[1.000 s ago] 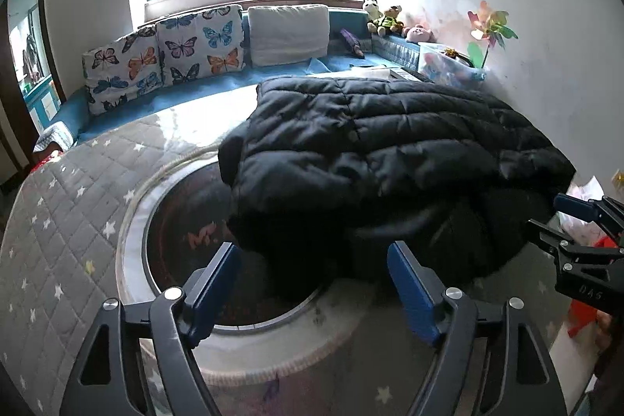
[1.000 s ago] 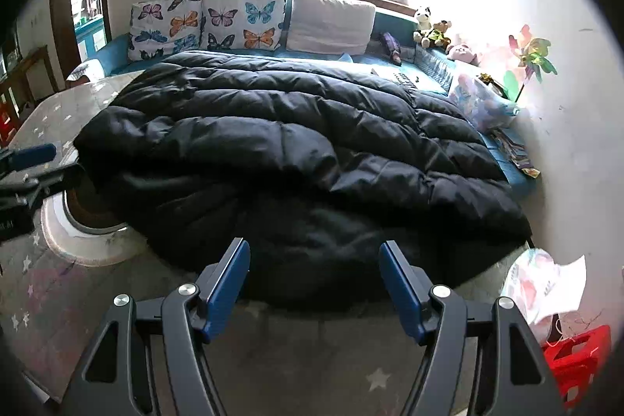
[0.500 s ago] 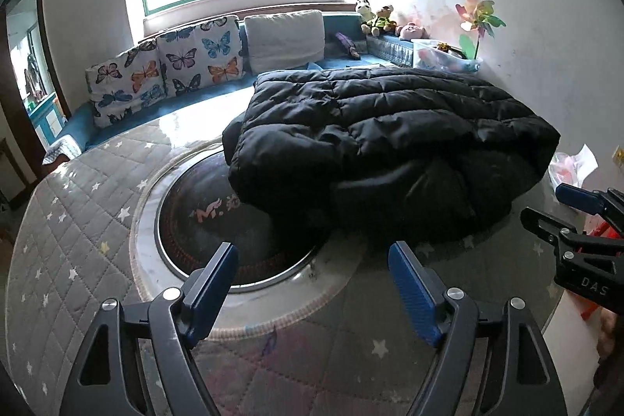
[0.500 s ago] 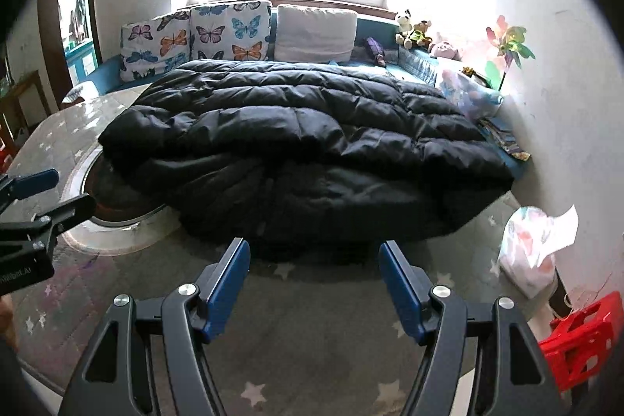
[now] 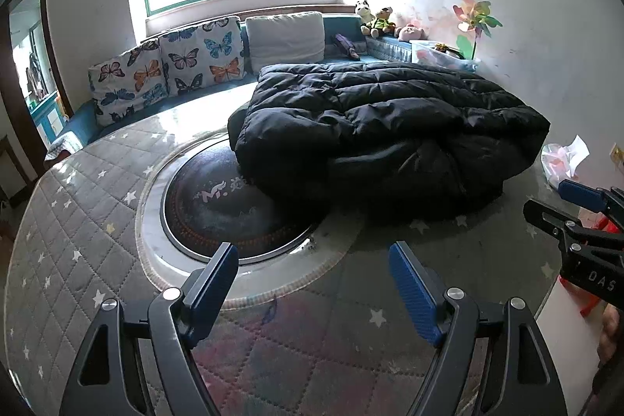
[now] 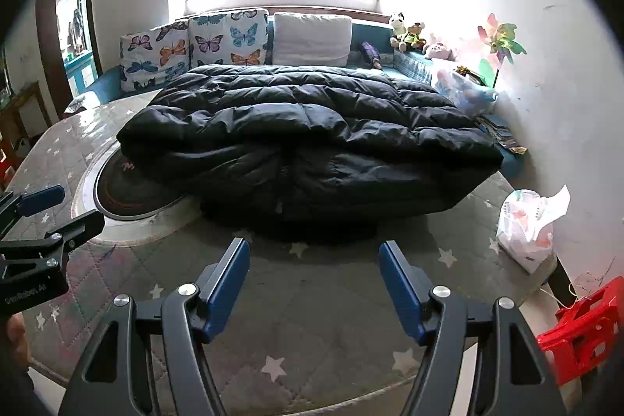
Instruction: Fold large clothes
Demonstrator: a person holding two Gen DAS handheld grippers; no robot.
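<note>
A bulky black quilted down coat (image 6: 304, 139) lies folded over on itself on the far half of a round table covered with a grey star-print quilted cloth (image 6: 312, 299), its near edge overlapping the dark round inset plate (image 5: 234, 209) at the table's centre. The left gripper (image 5: 314, 271) hangs above the near cloth with its blue-padded jaws wide and nothing between them. The right gripper (image 6: 314, 262) (also wide, also empty) hovers short of the coat's near edge, clear of it. Butterfly-print cushions (image 6: 195, 45) line the bench behind.

turntable (image 5: 218, 217) partly under jacket (image 5: 382, 127)
</note>
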